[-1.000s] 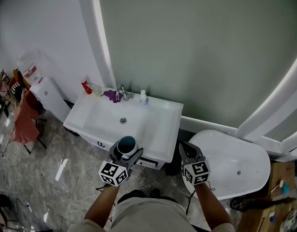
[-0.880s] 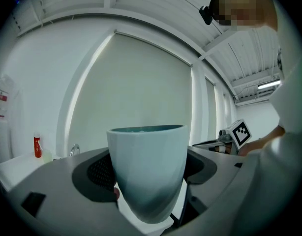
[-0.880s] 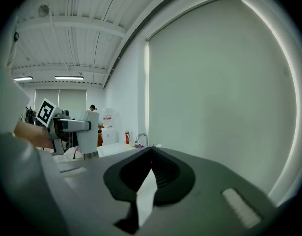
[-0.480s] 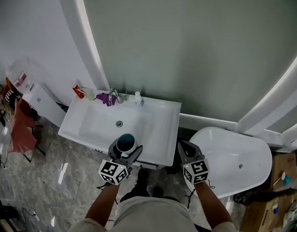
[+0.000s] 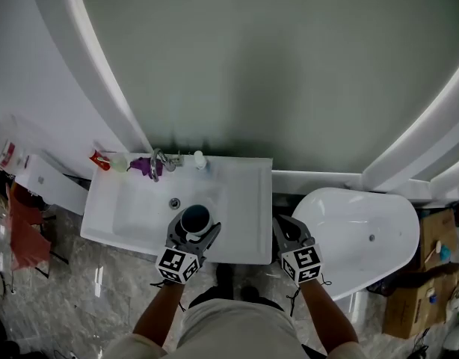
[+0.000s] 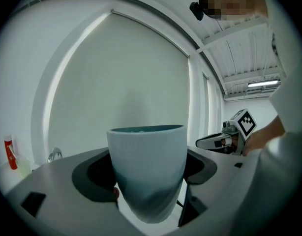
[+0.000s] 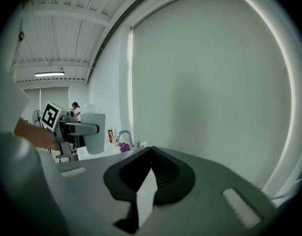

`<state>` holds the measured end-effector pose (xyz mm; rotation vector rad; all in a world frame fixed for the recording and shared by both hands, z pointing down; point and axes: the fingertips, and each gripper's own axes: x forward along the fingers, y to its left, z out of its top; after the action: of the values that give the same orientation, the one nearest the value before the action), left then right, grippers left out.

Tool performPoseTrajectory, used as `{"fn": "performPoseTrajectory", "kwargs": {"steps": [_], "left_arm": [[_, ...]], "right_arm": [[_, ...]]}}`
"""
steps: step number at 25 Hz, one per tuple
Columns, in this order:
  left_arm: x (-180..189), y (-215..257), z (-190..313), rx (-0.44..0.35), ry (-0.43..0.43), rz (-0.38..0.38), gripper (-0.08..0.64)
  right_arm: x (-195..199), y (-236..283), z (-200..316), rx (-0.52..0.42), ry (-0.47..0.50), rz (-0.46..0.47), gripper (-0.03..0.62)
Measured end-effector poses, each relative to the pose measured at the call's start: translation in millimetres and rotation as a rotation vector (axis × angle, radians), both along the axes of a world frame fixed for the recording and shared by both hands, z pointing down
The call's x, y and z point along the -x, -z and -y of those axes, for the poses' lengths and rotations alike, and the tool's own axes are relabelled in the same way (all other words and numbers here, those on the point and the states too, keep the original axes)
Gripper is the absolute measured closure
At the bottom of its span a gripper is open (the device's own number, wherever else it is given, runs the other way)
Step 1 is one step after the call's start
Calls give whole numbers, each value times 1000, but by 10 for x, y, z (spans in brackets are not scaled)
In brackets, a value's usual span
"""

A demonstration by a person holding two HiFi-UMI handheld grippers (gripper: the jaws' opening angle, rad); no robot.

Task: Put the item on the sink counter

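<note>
Holding cup (image 5: 195, 220) upright in wide-set L gripper (image 5: 193, 228) over sink counter (image 5: 248, 200) front; R gripper (image 5: 284, 225) empty, jaw tips seemingly together.

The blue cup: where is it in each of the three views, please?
Head view: blue cup low, left of centre, above the sink's front.
Left gripper view: lower centre, large, between the jaws.
Right gripper view: left side, mid-height.
Shared landmark: the faucet.

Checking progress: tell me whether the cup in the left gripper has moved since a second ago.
Yes. The cup in the left gripper has come forward over the sink, nearer its drain.
</note>
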<state>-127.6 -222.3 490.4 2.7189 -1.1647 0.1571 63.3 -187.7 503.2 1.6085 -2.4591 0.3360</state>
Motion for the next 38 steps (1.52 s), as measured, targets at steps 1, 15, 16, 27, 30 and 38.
{"fn": "performPoseTrajectory", "kwargs": {"steps": [1,15,16,27,30,38], "left_arm": [[-25,-24,78,-4,-15,7,179],[-505,-671,1086,2,-215,40,179],[-555,-729,1149,4,-226,42,179],[-1155,-1415,1697,11,-276,65,179],[-1293,-1636,1857,15,-266,79,179],[-1556,-2248,2134,48,-243,136,179]], "right_arm": [[1,-19,48,2,-10,-2,586],[40,-513,580,80,-140,-21,586],[27,-550,608,88,-151,-21,586],[-202,-1011,894,163,-206,-16,586],[-250,-1138,1017,171,-200,-12,586],[-354,-1508,1233,205,-197,16,586]]}}
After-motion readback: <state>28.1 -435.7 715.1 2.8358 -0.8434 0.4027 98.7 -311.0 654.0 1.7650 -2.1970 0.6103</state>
